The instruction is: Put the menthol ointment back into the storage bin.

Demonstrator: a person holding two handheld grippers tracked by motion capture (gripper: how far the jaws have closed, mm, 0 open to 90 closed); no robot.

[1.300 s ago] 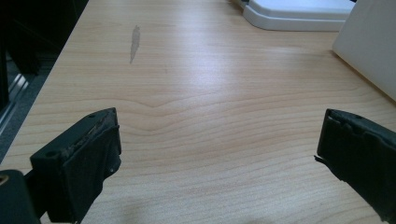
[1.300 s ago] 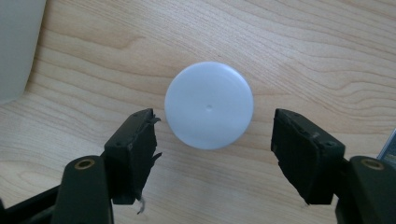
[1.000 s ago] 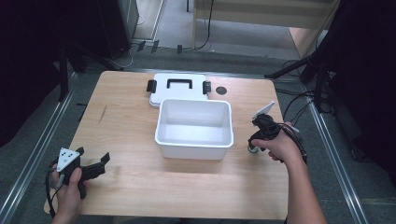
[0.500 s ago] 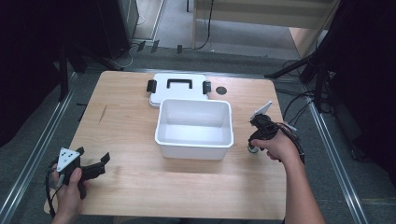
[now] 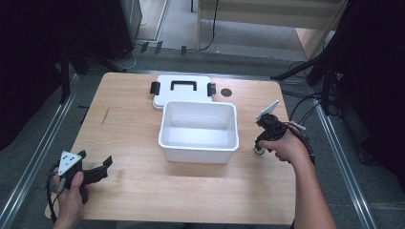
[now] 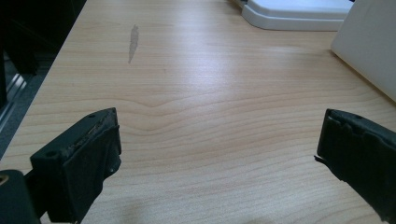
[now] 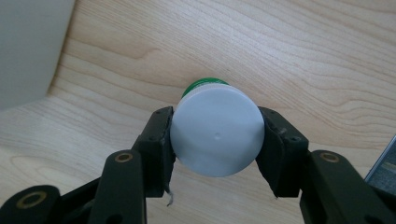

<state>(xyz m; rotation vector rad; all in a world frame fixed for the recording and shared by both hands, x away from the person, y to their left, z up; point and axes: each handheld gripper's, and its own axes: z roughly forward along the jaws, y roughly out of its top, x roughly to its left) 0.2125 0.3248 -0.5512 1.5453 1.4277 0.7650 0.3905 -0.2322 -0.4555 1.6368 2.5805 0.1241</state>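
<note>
The wooden desk (image 5: pixel 133 138) carries a white open bin (image 5: pixel 199 131) at its centre, with the bin's lid (image 5: pixel 181 90) lying flat at 12 o'clock behind it. At 3 o'clock of the bin, the right tongs (image 7: pixel 217 140) have just been closing and now clamp the white cap of a small green bottle (image 7: pixel 215 133) that stands on the desk, so the bottle looks ready to lift, probably toward the bin. At 8 o'clock, the left tongs (image 6: pixel 219 149) rest apart, holding nothing.
</note>
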